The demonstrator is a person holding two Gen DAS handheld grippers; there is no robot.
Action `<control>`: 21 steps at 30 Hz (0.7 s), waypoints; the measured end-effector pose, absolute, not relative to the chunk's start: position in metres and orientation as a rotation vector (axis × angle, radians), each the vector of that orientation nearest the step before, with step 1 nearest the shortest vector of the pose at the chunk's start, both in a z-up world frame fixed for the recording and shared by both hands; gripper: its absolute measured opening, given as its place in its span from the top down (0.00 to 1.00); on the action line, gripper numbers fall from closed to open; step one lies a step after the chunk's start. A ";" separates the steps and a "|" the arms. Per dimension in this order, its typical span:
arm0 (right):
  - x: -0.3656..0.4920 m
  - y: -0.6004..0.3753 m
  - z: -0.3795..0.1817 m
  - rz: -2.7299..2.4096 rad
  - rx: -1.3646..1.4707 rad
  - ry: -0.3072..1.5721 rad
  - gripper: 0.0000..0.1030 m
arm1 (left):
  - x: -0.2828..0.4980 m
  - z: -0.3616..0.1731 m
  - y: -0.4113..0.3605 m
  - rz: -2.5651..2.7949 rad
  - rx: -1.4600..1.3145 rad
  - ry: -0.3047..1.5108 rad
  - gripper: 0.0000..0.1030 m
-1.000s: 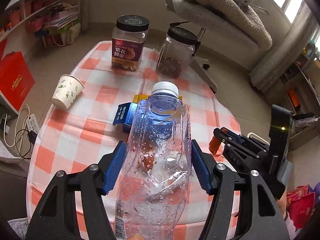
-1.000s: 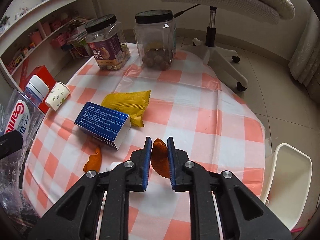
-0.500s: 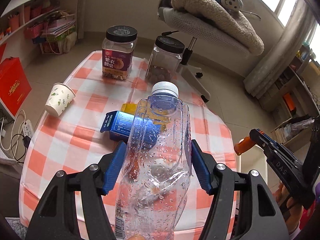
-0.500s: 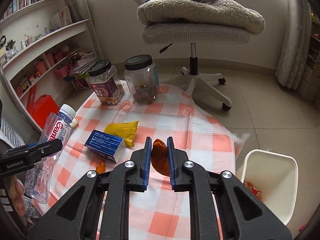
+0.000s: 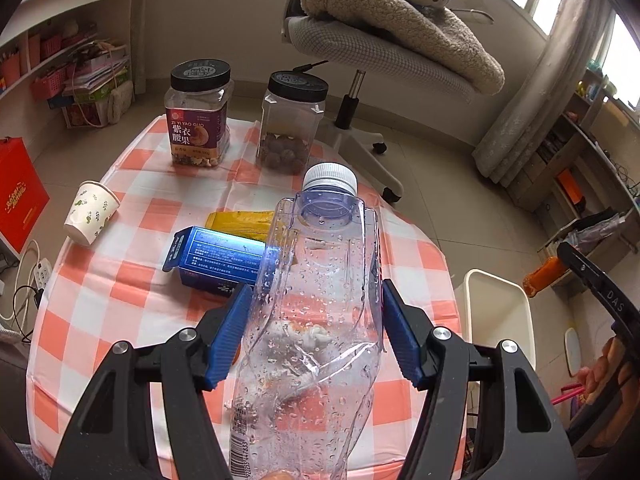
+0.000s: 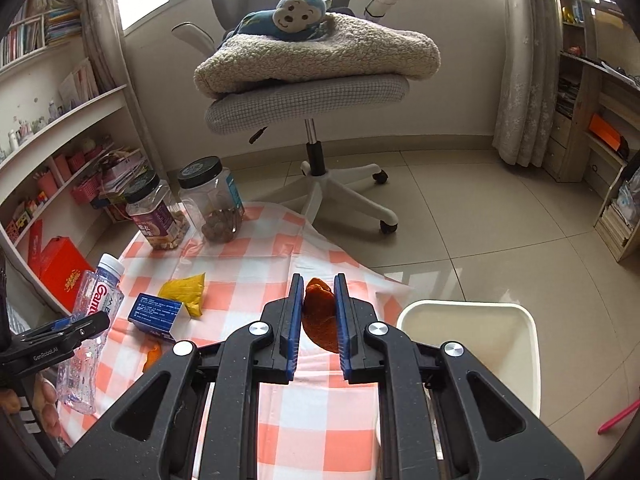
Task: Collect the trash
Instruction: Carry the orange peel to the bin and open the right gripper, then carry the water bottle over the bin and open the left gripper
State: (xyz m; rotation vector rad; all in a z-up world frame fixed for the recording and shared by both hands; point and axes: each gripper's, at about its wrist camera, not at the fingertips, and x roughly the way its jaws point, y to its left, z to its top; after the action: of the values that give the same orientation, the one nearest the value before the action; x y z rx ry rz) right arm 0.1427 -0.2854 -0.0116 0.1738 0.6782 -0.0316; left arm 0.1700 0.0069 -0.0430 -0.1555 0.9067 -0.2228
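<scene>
Two grippers are holding trash above the checked table (image 6: 248, 272).
Left gripper (image 5: 316, 336) is squeezing a crumpled clear bottle (image 5: 316, 320) between its blue fingers, while right gripper (image 6: 317, 312) is pinching an orange peel (image 6: 320, 320) tight, just beside the white bin (image 6: 468, 344) sitting on the floor.

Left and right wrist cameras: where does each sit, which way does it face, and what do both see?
Left wrist: on the left gripper, looking along its fingers, shut on the plastic bottle, toward jars and chair; the right gripper shows at right.
Right wrist: on the right gripper, shut on orange peel, facing the chair, white bin lower right; a hand shows lower left.
Shared: checkered table, blue box, yellow packet, bottle, both jars, bin.
</scene>
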 end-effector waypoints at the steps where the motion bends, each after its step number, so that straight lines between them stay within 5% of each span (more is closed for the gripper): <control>1: 0.140 -0.293 -0.011 -0.046 0.180 0.675 0.86 | 0.170 -0.044 0.004 -0.228 -0.153 0.909 0.38; 11: 0.113 -0.367 -0.016 -0.159 0.274 0.675 0.83 | 0.163 -0.050 -0.054 -0.329 -0.100 0.914 0.38; 13: 0.107 -0.380 -0.015 -0.186 0.287 0.666 0.72 | 0.164 -0.051 -0.070 -0.351 -0.094 0.920 0.38; 15: 0.098 -0.393 -0.011 -0.224 0.304 0.636 0.47 | 0.162 -0.051 -0.089 -0.374 -0.077 0.920 0.38; 21: 0.075 -0.435 -0.004 -0.321 0.373 0.569 0.31 | 0.159 -0.051 -0.159 -0.473 -0.060 0.943 0.38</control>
State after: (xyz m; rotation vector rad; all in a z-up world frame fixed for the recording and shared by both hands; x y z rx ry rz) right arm 0.0753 -0.4347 -0.0045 0.3730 0.5694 -0.3207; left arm 0.1590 -0.1593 -0.0515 -0.0602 0.9429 -0.4733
